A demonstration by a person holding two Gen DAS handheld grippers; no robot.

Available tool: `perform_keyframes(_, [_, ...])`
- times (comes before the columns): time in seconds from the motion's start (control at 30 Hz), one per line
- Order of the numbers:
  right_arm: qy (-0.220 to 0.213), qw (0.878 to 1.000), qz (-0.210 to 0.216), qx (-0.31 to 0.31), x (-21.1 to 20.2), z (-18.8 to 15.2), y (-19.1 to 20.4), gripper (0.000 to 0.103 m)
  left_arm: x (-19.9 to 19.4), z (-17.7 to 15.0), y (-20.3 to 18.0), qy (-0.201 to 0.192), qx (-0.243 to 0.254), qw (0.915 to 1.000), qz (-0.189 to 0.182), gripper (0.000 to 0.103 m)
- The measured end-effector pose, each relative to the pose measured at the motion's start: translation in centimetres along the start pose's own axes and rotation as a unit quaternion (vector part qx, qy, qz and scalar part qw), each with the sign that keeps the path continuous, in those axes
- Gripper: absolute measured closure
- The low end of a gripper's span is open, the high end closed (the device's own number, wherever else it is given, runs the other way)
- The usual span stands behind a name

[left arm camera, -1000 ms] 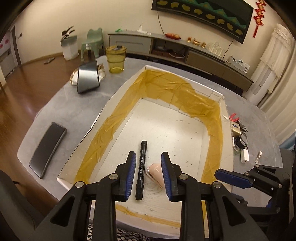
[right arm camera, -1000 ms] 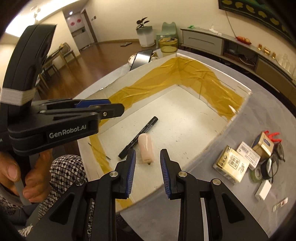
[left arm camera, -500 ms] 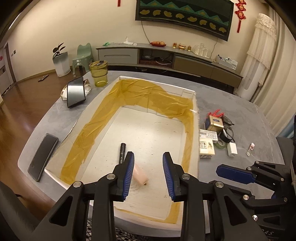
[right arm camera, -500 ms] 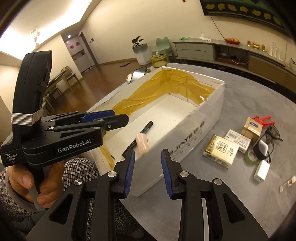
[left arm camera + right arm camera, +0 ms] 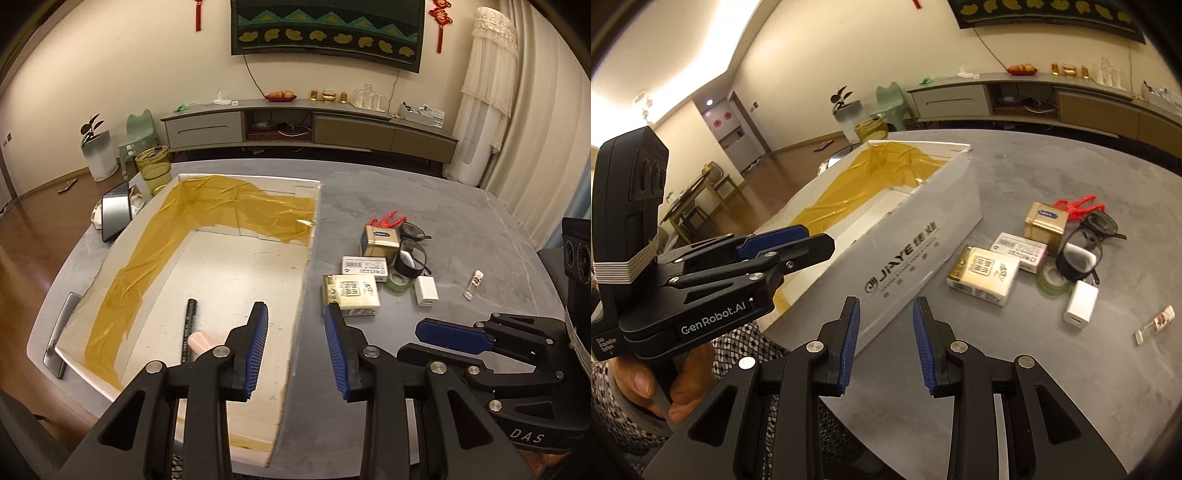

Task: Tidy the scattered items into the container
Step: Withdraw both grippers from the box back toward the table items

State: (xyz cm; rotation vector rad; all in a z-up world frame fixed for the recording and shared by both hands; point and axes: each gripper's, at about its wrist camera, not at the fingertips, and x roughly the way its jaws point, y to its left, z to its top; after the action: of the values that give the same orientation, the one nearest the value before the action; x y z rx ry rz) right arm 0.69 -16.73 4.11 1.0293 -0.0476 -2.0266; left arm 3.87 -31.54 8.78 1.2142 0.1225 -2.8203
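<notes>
A large white cardboard box [image 5: 306,266] [image 5: 923,229] lined with yellow tape stands on the grey table. Inside it lie a black marker [image 5: 189,328] and a pink tube [image 5: 199,341]. My left gripper [image 5: 297,325] hovers open over the box's right wall near its front corner, empty. My right gripper [image 5: 884,321] is open and empty in front of the box's outer side. Right of the box lie a cream packet [image 5: 351,295] [image 5: 984,275], a white barcode box [image 5: 365,266], a gold tin [image 5: 380,240] [image 5: 1043,223], glasses [image 5: 412,243], a tape roll [image 5: 398,282], a white charger [image 5: 426,290] [image 5: 1080,302] and a small vial [image 5: 474,282].
A red clip [image 5: 386,218] lies behind the gold tin. A yellow glass jar [image 5: 153,171], a propped tablet [image 5: 115,212] and a phone [image 5: 61,336] sit left of the box. A hand [image 5: 642,380] holds the left gripper's handle. A sideboard runs along the far wall.
Both grippers have swung right, away from the box interior toward its right wall and the scattered items. Both stay open and empty. The marker and pink tube have not moved.
</notes>
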Motion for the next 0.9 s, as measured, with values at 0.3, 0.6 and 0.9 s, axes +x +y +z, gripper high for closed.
perform_keyframes(0.3, [-0.015, 0.999, -0.011, 0.036, -1.4, -0.5, -3.2, 0.071, 1.0, 0.7, -3.3, 0.000, 0.026, 0.9996, -0.013, 0.069])
perform_keyframes(0.6, [-0.025, 0.995, -0.046, 0.079, -3.1, -1.3, -7.7, 0.071, 3.8, 1.7, -6.1, 0.023, 0.044, 0.9982, -0.032, 0.069])
perform_keyframes(0.9, [-0.019, 0.990, -0.086, 0.112, -3.0, -2.2, -11.4, 0.071, 8.3, 2.1, -9.4, 0.052, 0.065, 0.9955, -0.046, 0.069])
